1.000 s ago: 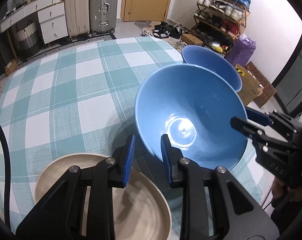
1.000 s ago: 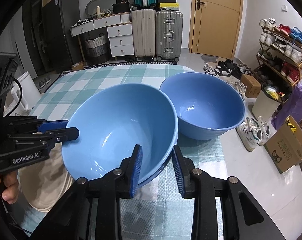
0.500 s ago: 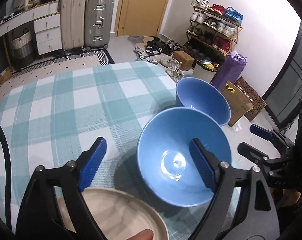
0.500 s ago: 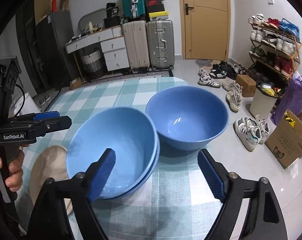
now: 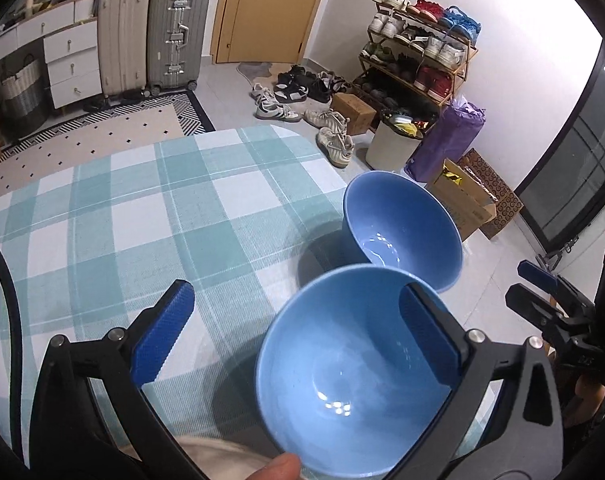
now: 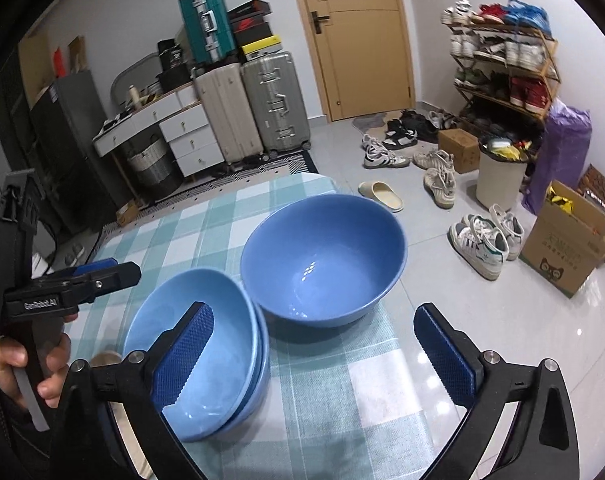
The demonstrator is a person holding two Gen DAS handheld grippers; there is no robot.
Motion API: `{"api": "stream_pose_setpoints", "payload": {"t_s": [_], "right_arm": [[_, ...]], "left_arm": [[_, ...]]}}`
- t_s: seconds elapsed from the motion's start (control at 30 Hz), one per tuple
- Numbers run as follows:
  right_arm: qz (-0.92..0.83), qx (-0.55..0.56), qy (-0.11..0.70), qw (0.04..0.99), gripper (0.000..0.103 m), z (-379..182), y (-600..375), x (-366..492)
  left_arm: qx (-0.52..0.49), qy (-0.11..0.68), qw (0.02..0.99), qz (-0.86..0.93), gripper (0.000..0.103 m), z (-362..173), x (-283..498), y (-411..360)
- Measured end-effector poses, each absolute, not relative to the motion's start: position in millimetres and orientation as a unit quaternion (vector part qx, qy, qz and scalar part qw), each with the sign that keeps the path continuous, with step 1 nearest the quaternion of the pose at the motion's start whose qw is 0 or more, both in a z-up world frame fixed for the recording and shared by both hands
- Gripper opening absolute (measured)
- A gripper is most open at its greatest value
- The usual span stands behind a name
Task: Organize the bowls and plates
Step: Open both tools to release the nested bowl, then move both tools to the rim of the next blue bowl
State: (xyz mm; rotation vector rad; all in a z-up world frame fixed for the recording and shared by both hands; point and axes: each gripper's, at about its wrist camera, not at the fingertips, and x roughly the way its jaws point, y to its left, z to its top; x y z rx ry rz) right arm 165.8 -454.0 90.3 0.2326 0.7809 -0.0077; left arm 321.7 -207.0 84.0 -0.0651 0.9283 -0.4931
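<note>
Both tongs are spreading their jaws, nearly as wide as they go, and neither presses on anything. Ahead of the left gripper and below it, the stacked bowls sit on the checked tablecloth; the rim shows between the blue pads, yet the pads stand clear of it. Seen from the right gripper, that stack lies just behind its left pad — two pale blue rims nested one inside the other — and the larger bowl stands straight ahead, just beyond the stack and about touching it, near the table's edge. A beige plate peeks out under the left gripper, close to a fingertip; how many plates lie there I cannot tell. By my reading, one nesting is done: the two lighter bowls are together and released. Left to do, probably, is dealing with the darker, larger bowl — whether it goes under the stack or stays apart — and squaring the plate with the rest.
</note>
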Motion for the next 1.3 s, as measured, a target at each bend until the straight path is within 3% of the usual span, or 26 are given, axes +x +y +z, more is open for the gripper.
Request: {"api": "stream_pose_setpoints", "payload": {"t_s": [0.83, 1.1, 1.3], "right_arm": [[-0.03, 0.166, 0.395, 0.903, 0.102, 59, -501, 224], [-0.024, 0.171, 0.412, 0.895, 0.087, 41, -510, 239], [-0.015, 0.177, 0.433, 0.884, 0.074, 22, -516, 251]], "left_arm": [[-0.003, 0.487, 0.84, -0.24, 0.102, 42, 407, -279], [0.016, 0.497, 0.835, -0.237, 0.101, 29, 421, -300], [0.037, 0.512, 0.823, -0.246, 0.081, 20, 424, -318]]}}
